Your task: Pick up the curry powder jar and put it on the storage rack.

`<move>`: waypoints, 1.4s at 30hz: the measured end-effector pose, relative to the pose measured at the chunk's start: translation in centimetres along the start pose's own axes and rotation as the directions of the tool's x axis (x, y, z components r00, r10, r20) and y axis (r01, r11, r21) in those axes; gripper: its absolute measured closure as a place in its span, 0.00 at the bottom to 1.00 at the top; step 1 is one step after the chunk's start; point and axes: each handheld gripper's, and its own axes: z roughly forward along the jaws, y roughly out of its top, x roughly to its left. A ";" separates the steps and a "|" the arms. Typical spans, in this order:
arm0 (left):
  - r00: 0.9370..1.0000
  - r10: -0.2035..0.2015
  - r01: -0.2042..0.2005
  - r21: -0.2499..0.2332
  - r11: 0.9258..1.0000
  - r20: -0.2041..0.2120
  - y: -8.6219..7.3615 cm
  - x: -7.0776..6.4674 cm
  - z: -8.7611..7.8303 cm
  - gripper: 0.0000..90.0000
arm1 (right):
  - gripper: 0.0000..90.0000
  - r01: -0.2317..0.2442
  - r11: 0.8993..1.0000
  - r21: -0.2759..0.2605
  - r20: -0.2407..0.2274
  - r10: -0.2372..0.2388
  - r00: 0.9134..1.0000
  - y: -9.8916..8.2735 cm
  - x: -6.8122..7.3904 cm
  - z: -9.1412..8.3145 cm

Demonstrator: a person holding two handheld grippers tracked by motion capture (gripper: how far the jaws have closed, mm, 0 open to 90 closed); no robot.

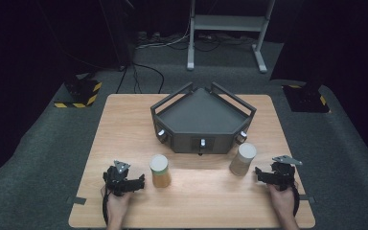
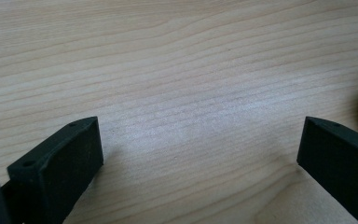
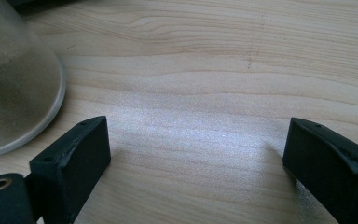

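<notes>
Tongs of both hands gape empty, left tongs [image 1: 141,182] beside brown jar [image 1: 160,171], right tongs [image 1: 258,175] beside grey jar [image 1: 243,159].

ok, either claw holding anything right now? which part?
Nothing is held. The left claw and right claw both stand open over bare table, each beside its cup: brown cup and grey cup untouched.

Dark room, black walls all round. Grey carpet floor [image 1: 48,143] under a light wooden table [image 1: 124,124]. White metal stand [image 1: 227,28] at top centre, cables [image 1: 148,72] trailing beside it, yellow-black striped bases [image 1: 79,93] upper left and right.
</notes>
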 end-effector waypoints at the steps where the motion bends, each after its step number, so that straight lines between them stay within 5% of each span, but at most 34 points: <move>1: 1.000 0.001 -0.001 0.002 1.000 0.001 0.0 0.0 -0.1 0.00 | 0.08 0.000 1.000 0.000 0.000 0.000 1.000 0.0 0.0 0.0; 7: 1.000 0.018 -0.018 0.001 1.000 0.006 -0.6 -0.1 -1.2 0.00 | 0.08 0.000 1.000 0.000 0.000 0.000 1.000 0.0 0.0 0.0; 19: 0.993 0.064 -0.063 -0.012 0.998 0.095 -1.4 -0.3 -2.9 0.00 | 0.08 0.000 1.000 0.000 0.000 0.000 1.000 0.0 0.0 0.0; 29: 0.977 0.115 -0.108 -0.049 0.993 0.179 -1.7 -0.2 -3.4 0.00 | 0.08 0.000 1.000 0.000 0.000 0.000 1.000 0.0 0.0 0.0; 42: 0.960 0.161 -0.149 -0.071 0.986 0.228 -1.2 -0.9 -3.0 0.01 | 0.08 0.000 1.000 0.000 0.000 0.000 1.000 0.0 0.0 0.0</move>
